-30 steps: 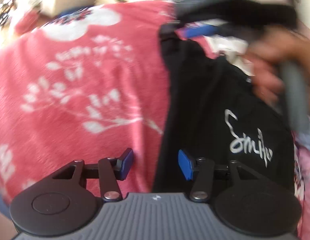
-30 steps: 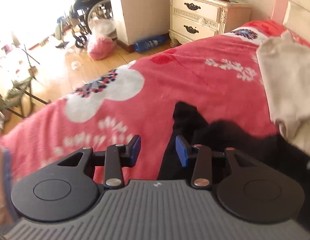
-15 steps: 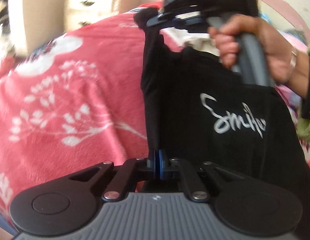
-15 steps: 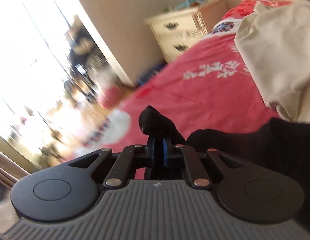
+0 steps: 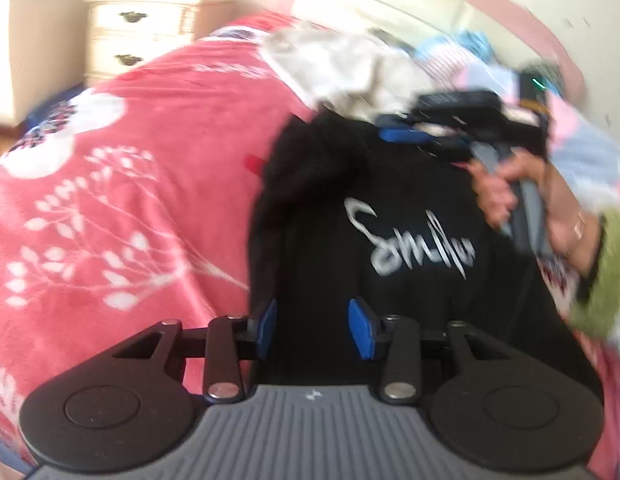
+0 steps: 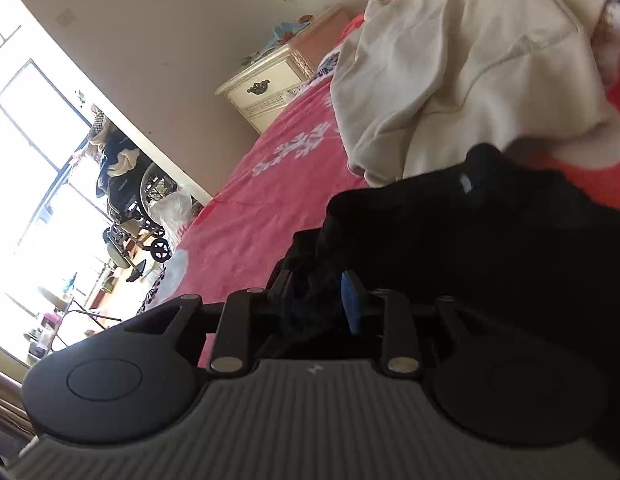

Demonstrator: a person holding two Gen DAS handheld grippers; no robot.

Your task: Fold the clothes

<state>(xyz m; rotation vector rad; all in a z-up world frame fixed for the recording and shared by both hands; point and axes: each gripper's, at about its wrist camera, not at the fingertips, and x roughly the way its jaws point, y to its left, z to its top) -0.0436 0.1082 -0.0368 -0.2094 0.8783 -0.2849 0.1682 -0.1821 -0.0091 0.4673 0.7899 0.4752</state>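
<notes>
Left wrist view: we are seeing the black shirt (image 5: 390, 208) lying on the red bed cover (image 5: 121, 200), running ahead of our left claw (image 5: 312, 328), whose jaws are opening over its cloth without pressing. Beyond it our right claw (image 5: 402, 136) is opening too, black cloth bunched between its jaws.

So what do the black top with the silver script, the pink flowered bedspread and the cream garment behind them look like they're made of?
Black top with silver script: soft matte knit, probably cotton jersey; it bunches in limp folds, and the lettering looks printed on.
Pink flowered bedspread: plush fleece by its fuzzy, slightly velvety surface.
Cream garment: thicker matte fabric, perhaps sweatshirt fleece; broad rounded folds and raised seams suggest weight.
</notes>
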